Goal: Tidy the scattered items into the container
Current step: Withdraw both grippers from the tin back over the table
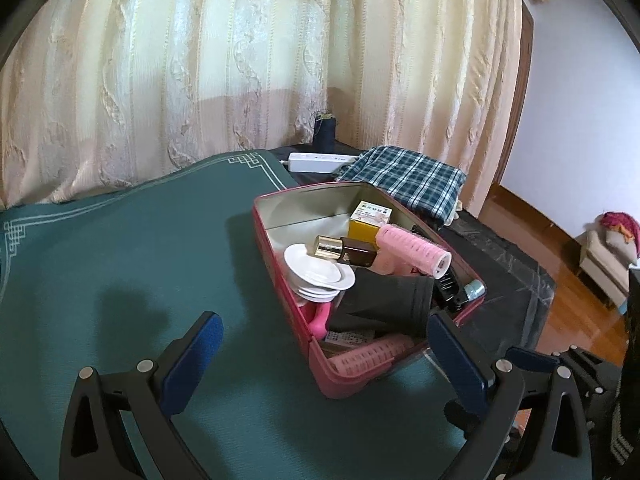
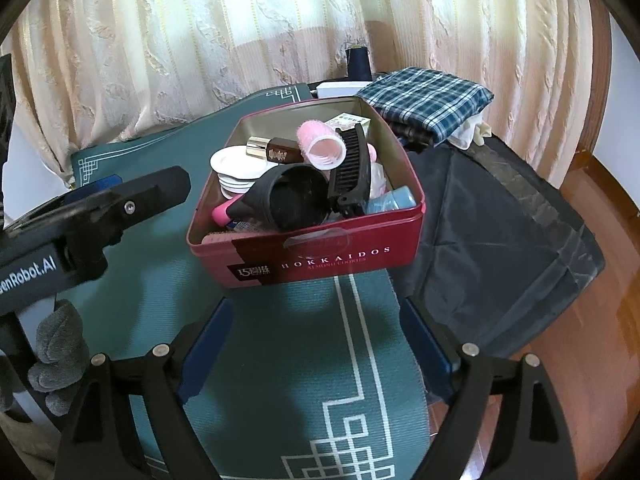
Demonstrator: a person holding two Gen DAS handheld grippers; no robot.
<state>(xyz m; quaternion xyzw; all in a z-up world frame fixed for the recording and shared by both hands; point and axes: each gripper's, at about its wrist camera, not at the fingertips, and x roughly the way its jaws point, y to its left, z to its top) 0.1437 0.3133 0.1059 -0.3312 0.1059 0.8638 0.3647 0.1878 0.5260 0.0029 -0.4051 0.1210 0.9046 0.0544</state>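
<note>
A red tin [image 1: 352, 378] stands on the green mat [image 1: 120, 280]. It holds a pink hair roller [image 1: 412, 250], a brown gold-capped bottle [image 1: 348, 250], stacked white dishes [image 1: 316, 276], a black cup [image 1: 384, 300] and a yellow box [image 1: 366, 220]. My left gripper [image 1: 326, 344] is open, its fingers either side of the tin's near corner, the left pad well clear. In the right wrist view the tin [image 2: 320, 268] lies just ahead of my right gripper [image 2: 316, 332], which is open over bare mat. A black hair clip [image 2: 352, 172] leans inside.
A folded plaid cloth [image 2: 428, 100], a white power strip [image 1: 316, 162] and a dark thread spool [image 1: 324, 132] lie behind the tin before the curtain. Dark cloth [image 2: 500, 248] covers the table's right side above the wooden floor. A grey-gloved hand [image 2: 60, 360] holds the left gripper.
</note>
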